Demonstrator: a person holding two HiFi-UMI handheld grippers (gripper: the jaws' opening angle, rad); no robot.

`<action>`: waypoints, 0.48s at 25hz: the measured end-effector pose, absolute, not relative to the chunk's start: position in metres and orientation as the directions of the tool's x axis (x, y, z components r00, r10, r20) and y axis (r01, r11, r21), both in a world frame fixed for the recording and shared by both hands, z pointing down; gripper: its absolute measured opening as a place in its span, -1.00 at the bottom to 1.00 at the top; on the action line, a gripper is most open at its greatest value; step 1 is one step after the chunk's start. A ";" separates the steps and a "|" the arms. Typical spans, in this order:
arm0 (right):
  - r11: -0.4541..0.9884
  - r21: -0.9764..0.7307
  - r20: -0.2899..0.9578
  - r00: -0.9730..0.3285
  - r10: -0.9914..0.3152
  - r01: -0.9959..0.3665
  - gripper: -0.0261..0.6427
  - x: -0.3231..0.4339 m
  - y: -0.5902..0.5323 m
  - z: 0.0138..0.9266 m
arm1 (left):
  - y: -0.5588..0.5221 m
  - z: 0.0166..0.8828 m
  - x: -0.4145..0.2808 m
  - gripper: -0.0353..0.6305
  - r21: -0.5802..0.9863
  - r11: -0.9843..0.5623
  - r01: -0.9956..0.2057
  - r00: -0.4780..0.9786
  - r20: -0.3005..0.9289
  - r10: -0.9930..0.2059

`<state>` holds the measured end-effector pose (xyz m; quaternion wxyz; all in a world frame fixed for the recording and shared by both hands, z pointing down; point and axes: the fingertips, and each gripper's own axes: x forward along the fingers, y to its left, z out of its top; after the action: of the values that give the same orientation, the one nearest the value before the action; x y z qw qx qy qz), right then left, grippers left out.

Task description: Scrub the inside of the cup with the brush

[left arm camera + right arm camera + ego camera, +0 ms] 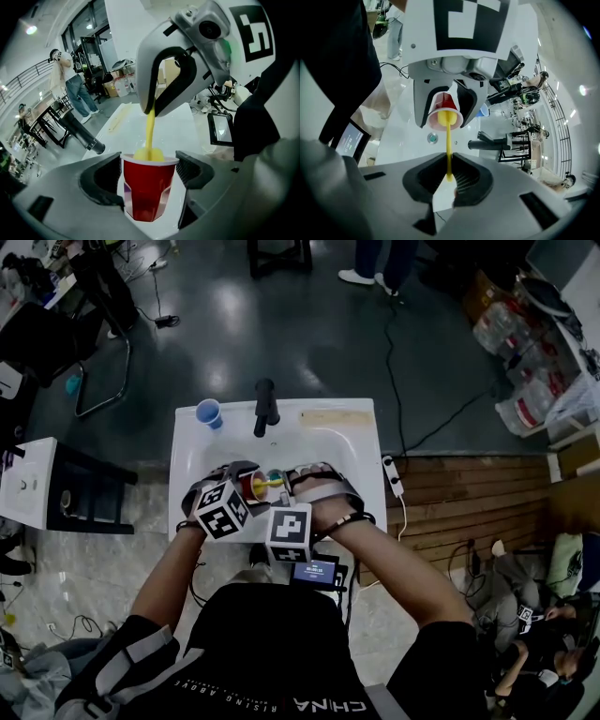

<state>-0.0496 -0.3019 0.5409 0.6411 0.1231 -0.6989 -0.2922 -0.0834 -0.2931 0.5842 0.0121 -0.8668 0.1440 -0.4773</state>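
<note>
While held over the white sink (361,442), the red cup (145,201) sat clamped between the left gripper's (150,171) jaws. The right gripper's (449,180) jaws were closed on the yellow brush's (448,150) handle, its foam head inside the cup's mouth.

Blue cup (208,412) beside black faucet (266,407)
</note>
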 end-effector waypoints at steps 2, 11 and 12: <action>0.797 0.572 0.820 -0.136 -0.555 0.196 -0.80 -0.046 -0.308 0.540 | -0.293 0.583 -0.081 0.20 -0.155 -0.959 -0.239 0.512 0.819 -0.260; 0.820 0.543 0.839 -0.091 -0.536 0.181 -0.80 -0.029 -0.311 0.557 | -0.288 0.573 -0.078 0.20 -0.149 -0.957 -0.251 0.542 0.797 -0.266; 0.822 0.539 0.842 -0.090 -0.532 0.182 -0.80 -0.028 -0.310 0.559 | -0.288 0.573 -0.079 0.20 -0.149 -0.956 -0.254 0.542 0.796 -0.268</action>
<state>-0.0283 -0.3097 0.5588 0.6623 0.1272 -0.6874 -0.2695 -0.0786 -0.2876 0.5729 0.0081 -0.8781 0.1486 -0.4548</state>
